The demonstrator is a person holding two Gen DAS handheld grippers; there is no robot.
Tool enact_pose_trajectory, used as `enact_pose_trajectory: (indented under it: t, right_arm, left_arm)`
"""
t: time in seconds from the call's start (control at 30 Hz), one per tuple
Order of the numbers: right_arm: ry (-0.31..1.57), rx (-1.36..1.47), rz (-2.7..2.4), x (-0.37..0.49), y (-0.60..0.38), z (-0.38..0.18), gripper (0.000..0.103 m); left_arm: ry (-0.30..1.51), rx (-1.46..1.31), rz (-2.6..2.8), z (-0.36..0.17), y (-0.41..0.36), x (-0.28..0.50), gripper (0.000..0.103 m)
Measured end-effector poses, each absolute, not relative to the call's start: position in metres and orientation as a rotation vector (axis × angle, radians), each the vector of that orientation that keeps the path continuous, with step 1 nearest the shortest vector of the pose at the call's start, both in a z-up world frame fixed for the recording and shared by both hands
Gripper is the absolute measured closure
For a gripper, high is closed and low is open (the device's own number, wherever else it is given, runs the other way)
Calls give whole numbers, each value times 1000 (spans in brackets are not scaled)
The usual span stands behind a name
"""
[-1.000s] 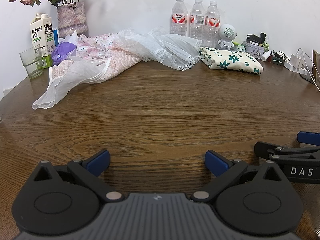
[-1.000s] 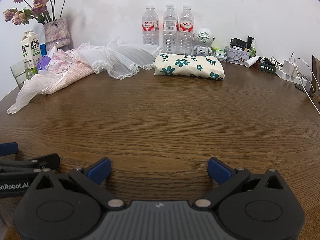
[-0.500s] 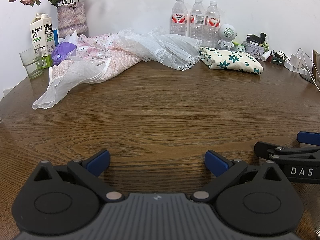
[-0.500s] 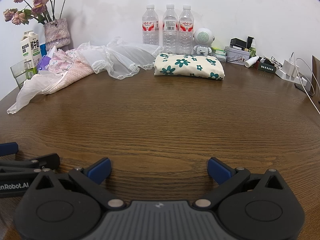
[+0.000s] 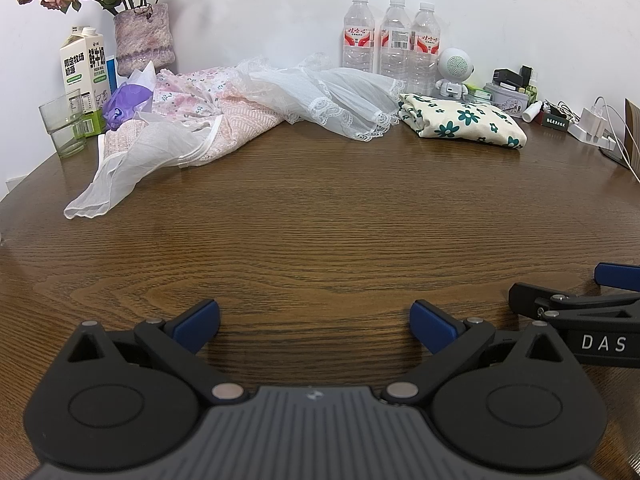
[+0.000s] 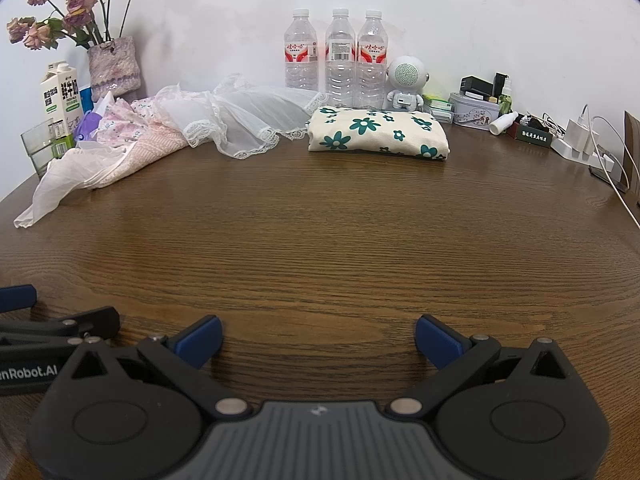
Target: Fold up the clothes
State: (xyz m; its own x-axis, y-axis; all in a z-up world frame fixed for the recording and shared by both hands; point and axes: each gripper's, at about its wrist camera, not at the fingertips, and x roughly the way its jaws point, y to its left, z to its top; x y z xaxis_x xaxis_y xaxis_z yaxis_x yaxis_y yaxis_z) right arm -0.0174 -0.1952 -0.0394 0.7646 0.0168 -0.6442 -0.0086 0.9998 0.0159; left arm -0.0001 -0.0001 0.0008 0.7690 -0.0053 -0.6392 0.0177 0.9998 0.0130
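The left hand-held gripper [image 5: 315, 326] sits low over the near edge of the wooden table [image 5: 320, 216], its blue-tipped fingers [image 5: 197, 325] spread wide with nothing between them. The right hand-held gripper [image 6: 319, 338] sits just beside it at the same near edge, equally spread and holding nothing; each shows at the margin of the other's view. The middle of the table in front of both is bare wood. Along the far edge, toward the left corner, lies a loose heap of unfolded clothes [image 5: 208, 120]: pink floral and pink knit pieces with a sheer white lace-trimmed garment [image 6: 248, 120] draped over them and a pale sheer sleeve trailing toward the left edge. Just to the right of the heap, near the middle of the far edge, rests a folded cream cloth with green flowers [image 6: 376, 134]. Behind it stand three water bottles [image 6: 340, 64] and a small white robot figure [image 6: 406, 84]. In the far left corner are a vase of dried roses [image 6: 114, 66], a milk carton [image 5: 84, 72] and a drinking glass [image 5: 64, 128].
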Motion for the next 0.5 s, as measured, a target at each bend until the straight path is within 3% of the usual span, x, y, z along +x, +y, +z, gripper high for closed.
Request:
enact_pose_trajectory:
  t: [0.5]
  right_arm:
    - [700,12,14,-18,-196,-40,0]
  left_arm:
    - [693,19,-13,1,0,0,0]
